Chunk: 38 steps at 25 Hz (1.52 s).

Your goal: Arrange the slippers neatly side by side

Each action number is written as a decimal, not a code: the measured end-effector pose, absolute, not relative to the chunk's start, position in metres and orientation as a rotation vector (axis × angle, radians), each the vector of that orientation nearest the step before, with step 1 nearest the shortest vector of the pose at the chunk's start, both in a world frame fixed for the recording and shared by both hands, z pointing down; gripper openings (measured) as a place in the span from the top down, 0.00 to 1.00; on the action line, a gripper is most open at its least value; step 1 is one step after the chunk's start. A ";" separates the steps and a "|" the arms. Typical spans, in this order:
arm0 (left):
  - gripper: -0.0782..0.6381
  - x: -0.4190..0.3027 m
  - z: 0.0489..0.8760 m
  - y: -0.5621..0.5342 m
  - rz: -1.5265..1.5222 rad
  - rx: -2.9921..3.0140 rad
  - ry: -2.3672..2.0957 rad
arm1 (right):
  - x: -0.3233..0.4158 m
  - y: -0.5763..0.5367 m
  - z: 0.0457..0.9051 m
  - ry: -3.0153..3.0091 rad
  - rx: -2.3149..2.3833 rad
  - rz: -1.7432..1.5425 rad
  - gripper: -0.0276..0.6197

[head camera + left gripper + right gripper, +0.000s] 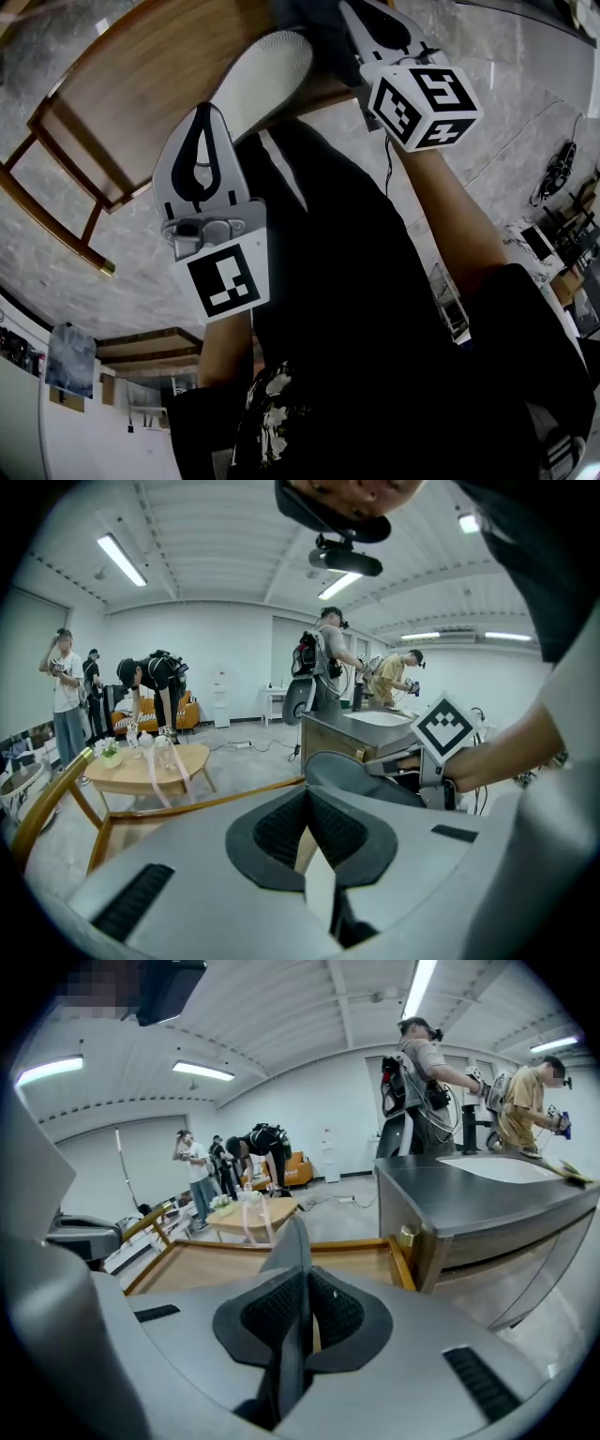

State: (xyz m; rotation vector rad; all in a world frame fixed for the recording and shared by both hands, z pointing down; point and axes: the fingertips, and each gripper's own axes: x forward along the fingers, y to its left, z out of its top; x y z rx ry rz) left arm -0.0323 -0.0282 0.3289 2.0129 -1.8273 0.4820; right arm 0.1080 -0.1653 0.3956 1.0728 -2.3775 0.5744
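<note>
Looks like mid-carry to me: the right gripper (302,1283) is pinched narrow on the edge of one grey slipper (267,80), held over the wooden table (141,84) at the upper left of the head view. The left gripper (201,112) is fully closed just beside it, not on the slipper. I only count one slipper, one table and two grippers, so the next move is probably finding the other slipper and setting this one down parallel to it.

The slipper (267,75) looks like matt, pale foam with a finely textured sole. The table (141,94) is smooth varnished wood. The floor (56,234) is polished grey marble; the cabinet (487,1194), brushed metal.
</note>
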 end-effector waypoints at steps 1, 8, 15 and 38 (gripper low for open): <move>0.89 -0.032 0.329 -0.028 0.483 2.014 -1.826 | 0.112 -0.167 0.397 -2.367 1.095 0.599 0.92; 0.89 -0.032 0.331 -0.027 0.467 2.008 -1.827 | 0.125 -0.163 0.409 -2.327 1.178 0.708 0.92; 0.89 -0.035 0.332 -0.026 0.487 2.011 -1.820 | 0.125 -0.157 0.416 -2.311 1.201 0.734 0.92; 0.89 -0.036 0.338 -0.025 0.507 1.995 -1.811 | 0.112 -0.153 0.452 -2.226 1.227 0.762 0.92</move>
